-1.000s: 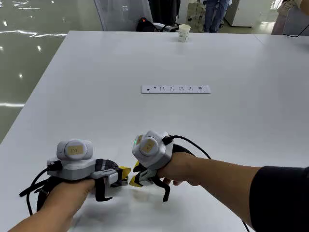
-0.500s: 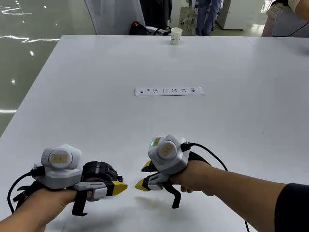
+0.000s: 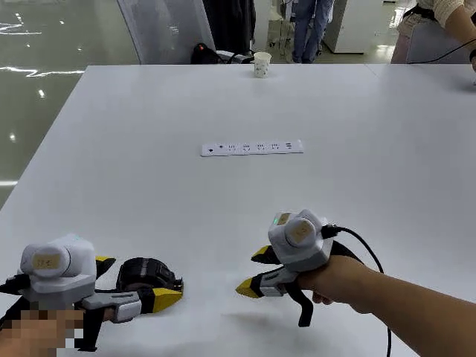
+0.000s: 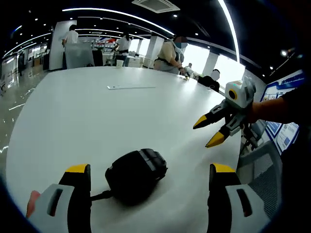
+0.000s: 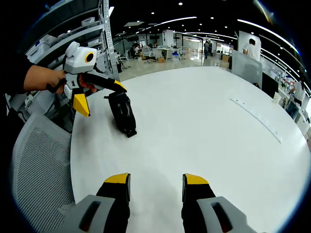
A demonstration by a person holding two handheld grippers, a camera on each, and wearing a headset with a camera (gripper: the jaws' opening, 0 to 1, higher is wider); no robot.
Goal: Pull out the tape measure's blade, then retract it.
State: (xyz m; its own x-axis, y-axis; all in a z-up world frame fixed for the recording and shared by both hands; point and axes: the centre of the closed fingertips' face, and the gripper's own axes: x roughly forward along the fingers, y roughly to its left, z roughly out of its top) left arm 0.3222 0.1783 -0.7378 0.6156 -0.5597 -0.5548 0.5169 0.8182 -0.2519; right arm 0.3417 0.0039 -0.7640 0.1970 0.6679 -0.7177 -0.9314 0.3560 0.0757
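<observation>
A black tape measure (image 3: 146,274) lies on the white table (image 3: 245,201) near its front left, with no blade showing. My left gripper (image 3: 136,280) stands open around it, one yellow-tipped jaw on each side and neither touching. In the left gripper view the tape measure (image 4: 136,174) sits between the wide jaws of the left gripper (image 4: 149,171), nearer one jaw. My right gripper (image 3: 255,272) hovers open a short way to the right, holding nothing. The right gripper view has the right gripper (image 5: 155,180), the tape measure (image 5: 122,113) and the left gripper (image 5: 99,96) beyond it.
A white power strip (image 3: 251,148) lies mid-table and a paper cup (image 3: 262,64) stands at the far edge. People stand beyond the table. A cable (image 3: 372,256) trails from my right gripper. A mesh chair (image 5: 39,160) is beside the table's near edge.
The two grippers, which met tip to tip at the tape measure, have drawn apart: the right one to the right, the left one to the left. The tape measure now lies between the left jaws.
</observation>
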